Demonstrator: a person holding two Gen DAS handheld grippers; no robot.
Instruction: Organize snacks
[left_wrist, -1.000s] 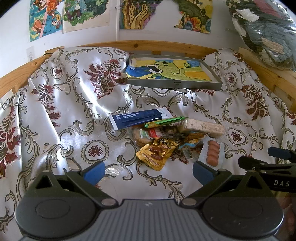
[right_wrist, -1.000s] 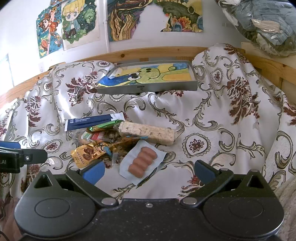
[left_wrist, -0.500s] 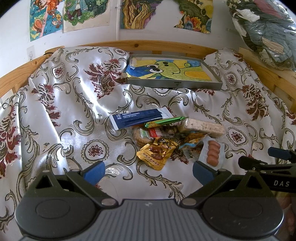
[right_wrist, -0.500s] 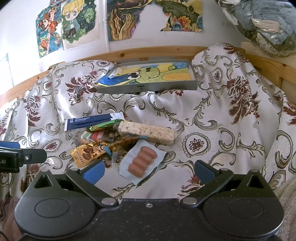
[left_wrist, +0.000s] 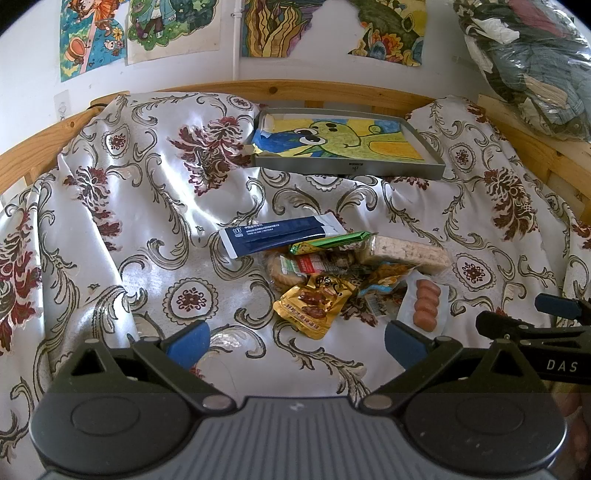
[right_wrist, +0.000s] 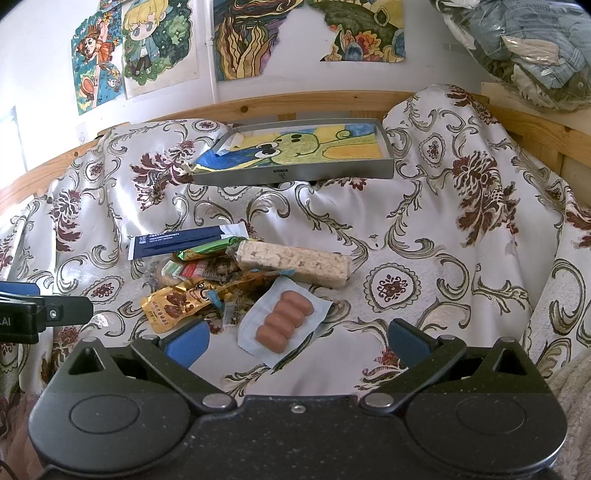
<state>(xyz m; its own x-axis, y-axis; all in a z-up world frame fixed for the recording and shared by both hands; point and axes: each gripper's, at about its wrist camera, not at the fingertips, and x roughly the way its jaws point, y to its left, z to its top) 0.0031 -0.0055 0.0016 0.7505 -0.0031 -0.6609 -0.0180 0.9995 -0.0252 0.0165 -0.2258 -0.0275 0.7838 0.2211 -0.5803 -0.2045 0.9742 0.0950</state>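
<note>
Navy packet (left_wrist: 279, 236): is lying flat at the pile's far left edge.
Green wrapper (left_wrist: 328, 242): is resting tilted beside it.
Rice bar (right_wrist: 293, 263): is lying lengthwise on the right.
Gold pouch (left_wrist: 314, 306): is lying nearest, crumpled.
Sausage pack (right_wrist: 282, 320): is lying flat, sealed, four sausages showing.
Tray (right_wrist: 295, 176): is sitting beyond, lined with a drawing.

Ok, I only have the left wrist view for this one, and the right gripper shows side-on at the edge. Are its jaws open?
Observer: Yes. In the right wrist view the right gripper is open and holds nothing.
Operator: What lies straight ahead of it?
Observer: The sausage pack, flat on the cloth, just beyond the gripper.
Operator: My own finger hides part of that pack. Anything on it?
Observer: No. The whole pack shows here, with nothing lying on top.
</note>
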